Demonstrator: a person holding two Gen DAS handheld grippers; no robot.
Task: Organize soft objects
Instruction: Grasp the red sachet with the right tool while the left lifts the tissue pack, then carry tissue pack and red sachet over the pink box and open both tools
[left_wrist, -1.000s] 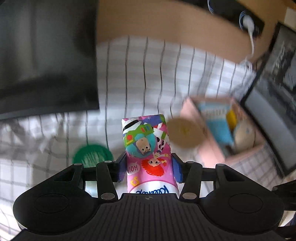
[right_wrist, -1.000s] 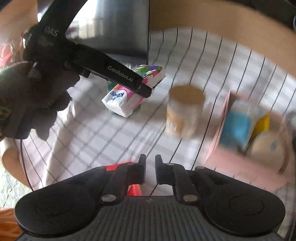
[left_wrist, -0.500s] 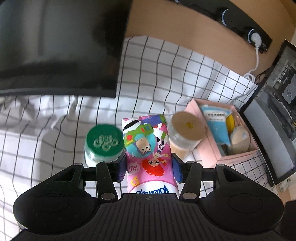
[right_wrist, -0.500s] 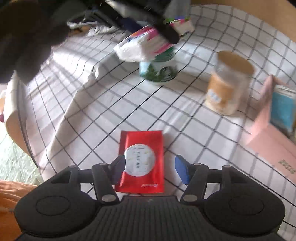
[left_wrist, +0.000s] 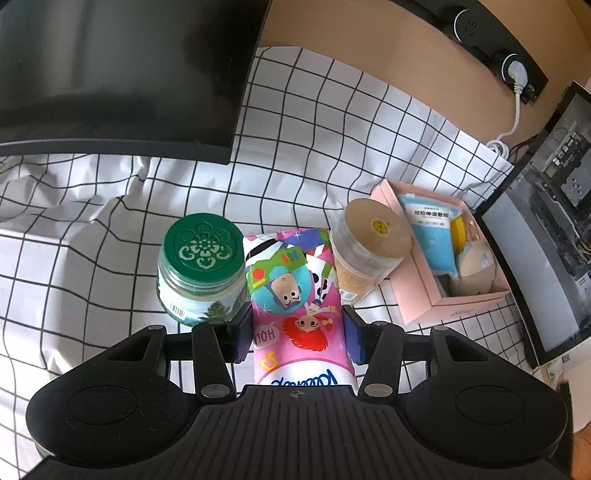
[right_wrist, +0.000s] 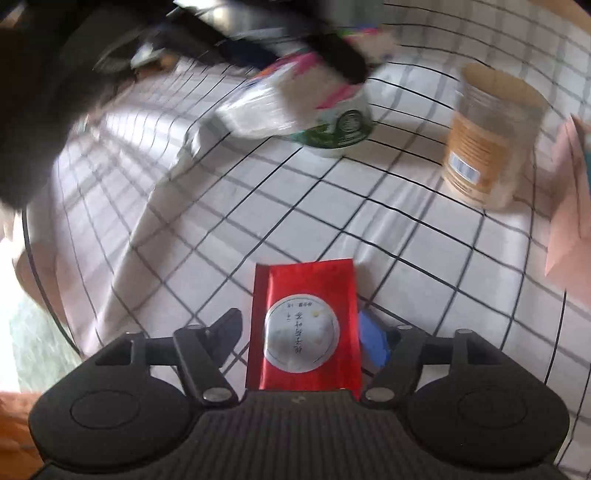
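Dropped my right gripper (right_wrist: 301, 332), jaws just opened wide astride the red sachet (right_wrist: 303, 326) flat between them, left jaws clamping the tissue pack (left_wrist: 295, 310); closing shallow may skid off foil.

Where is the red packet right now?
In the right wrist view, the red packet lies flat on the checked cloth, low in the picture, between the open jaws of the right gripper.
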